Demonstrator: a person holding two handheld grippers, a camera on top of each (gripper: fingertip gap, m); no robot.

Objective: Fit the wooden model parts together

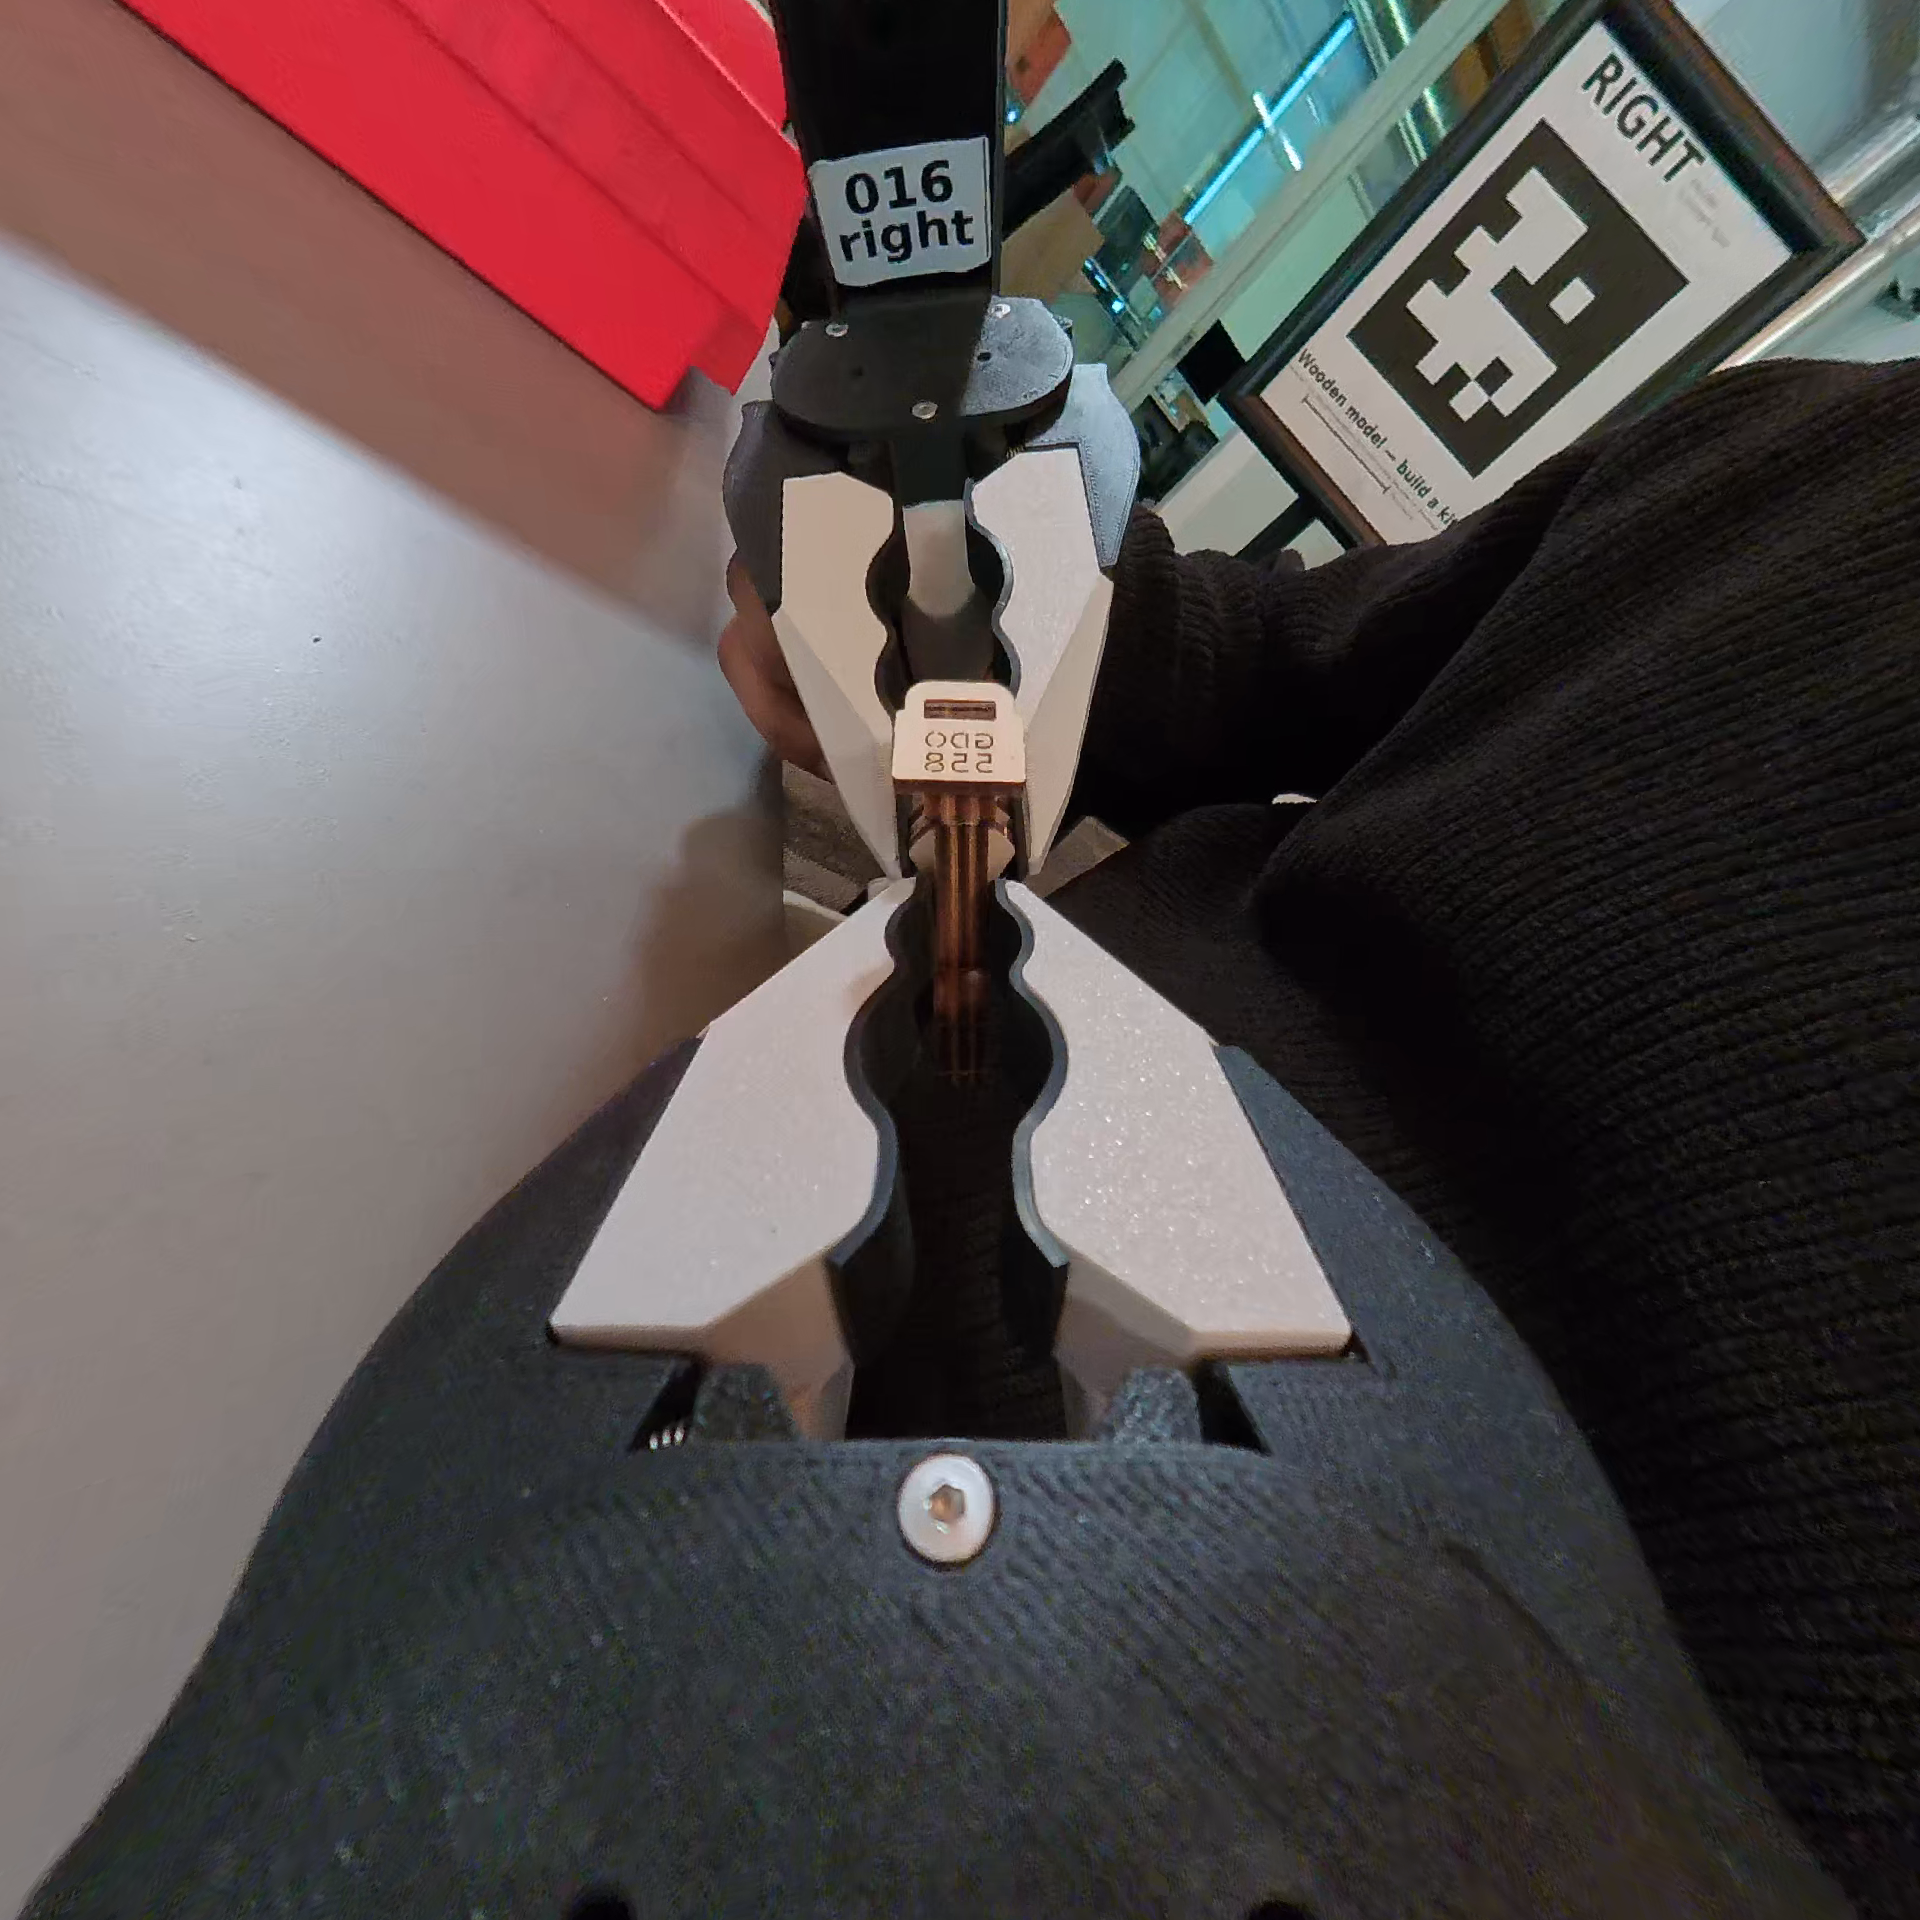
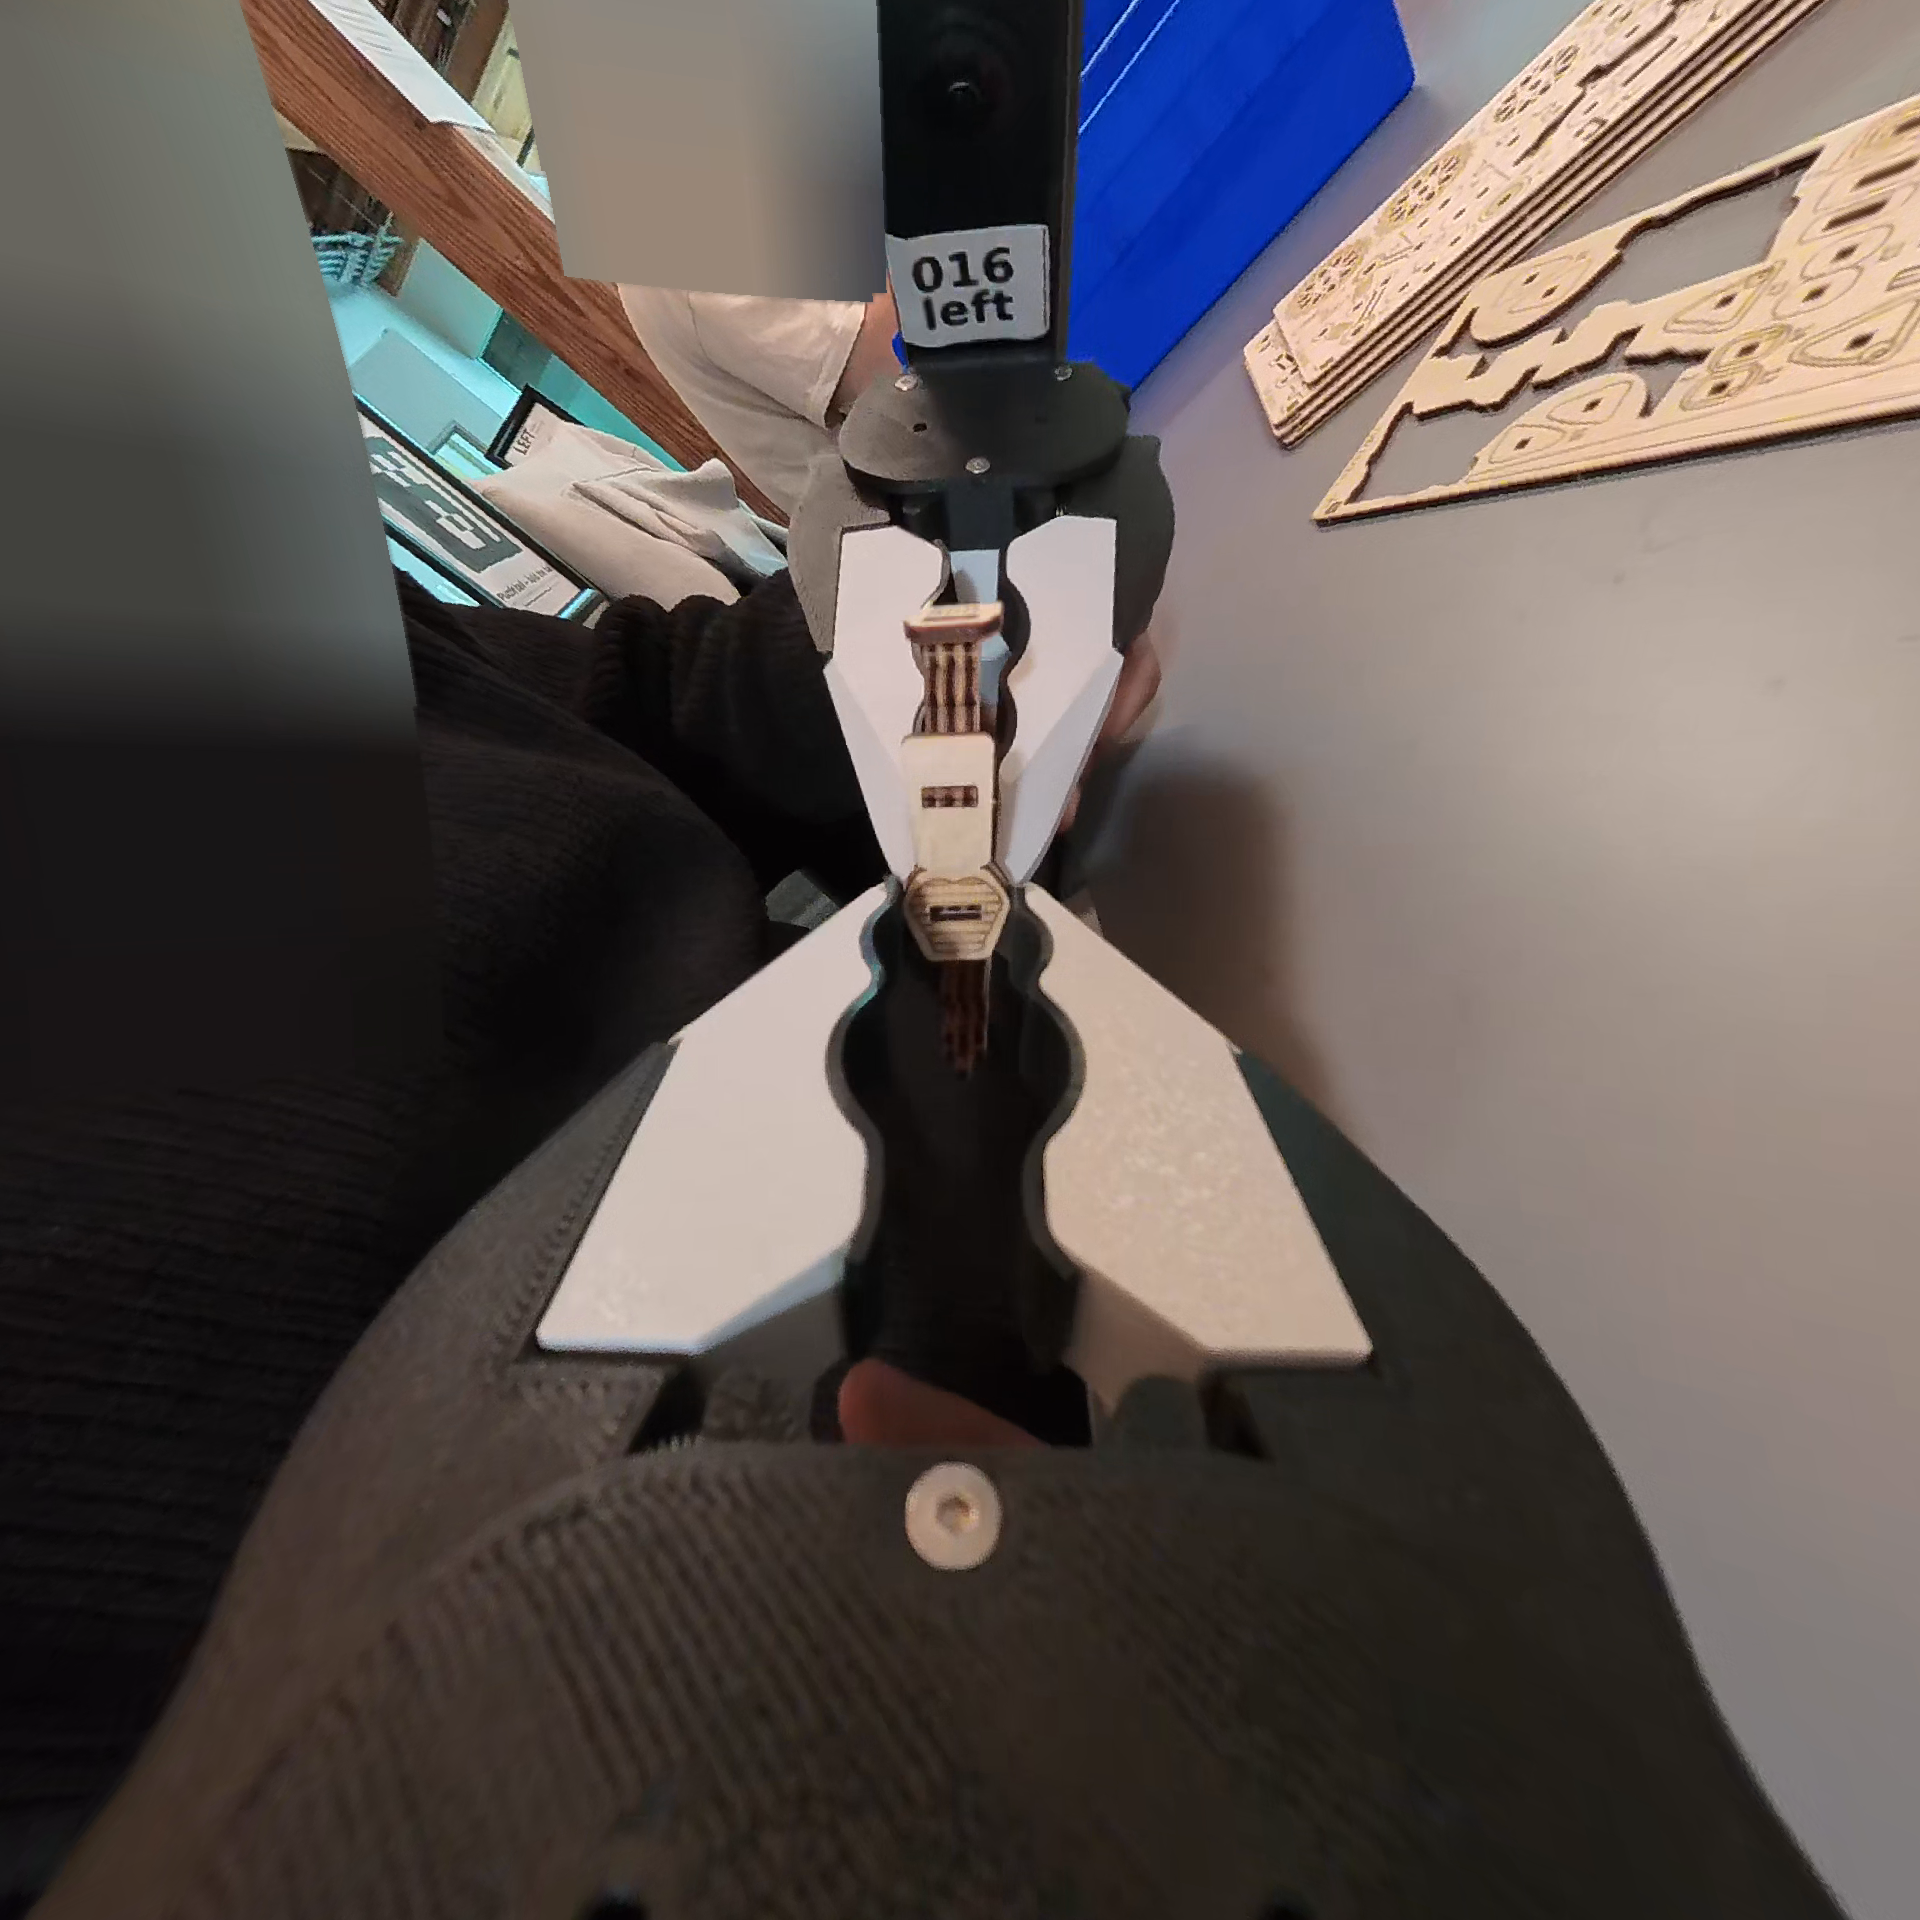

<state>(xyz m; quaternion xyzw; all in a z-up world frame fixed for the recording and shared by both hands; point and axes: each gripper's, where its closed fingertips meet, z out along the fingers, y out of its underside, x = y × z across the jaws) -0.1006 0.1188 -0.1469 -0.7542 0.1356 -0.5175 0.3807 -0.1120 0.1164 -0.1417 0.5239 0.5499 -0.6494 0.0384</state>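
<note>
The wooden model part is a stack of thin brown strips with pale cross plates slotted onto it. My left gripper and right gripper face each other tip to tip above the grey table, both shut on this part. In the left wrist view, the right gripper clamps an engraved pale plate, and the strips run back between my left jaws. In the right wrist view, the left gripper holds a pale plate. A small ridged plate sits between my right fingertips.
A red bin stands behind the right gripper and a blue bin behind the left one. A stack of laser-cut wooden sheets and a punched-out sheet lie on the grey table. A black sleeve and a framed marker sign are nearby. Less than 4 cm separates the two grippers' tips.
</note>
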